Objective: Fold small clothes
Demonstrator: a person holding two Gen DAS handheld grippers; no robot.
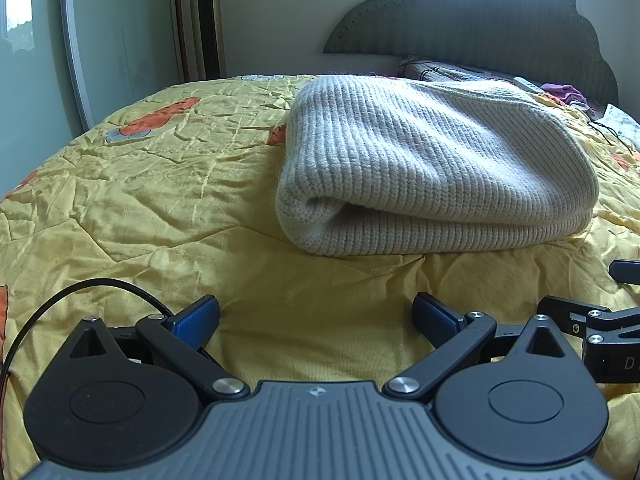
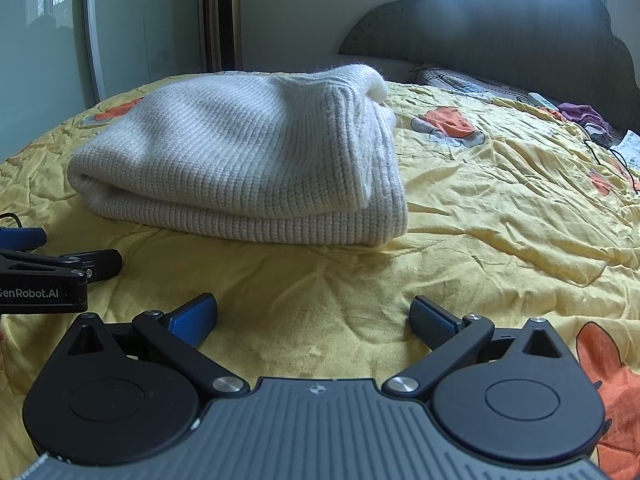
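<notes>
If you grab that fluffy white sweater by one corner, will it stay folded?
Probably not. The sweater is thick, soft ribbed knit lying in loose layers, so it would likely droop and unfold. Its fuzzy surface should grip rather than slip. Being flat on the yellow quilt, it won't roll.

Sweater: pale grey-white, ribbed knit. Bedspread: yellow, showing orange-and-grey cartoon prints. Headboard: grey-green. Gripper pads: blue.

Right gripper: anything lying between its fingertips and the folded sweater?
Nothing: in the right wrist view only bare yellow quilt separates the open right gripper from the folded white knit sweater.
</notes>
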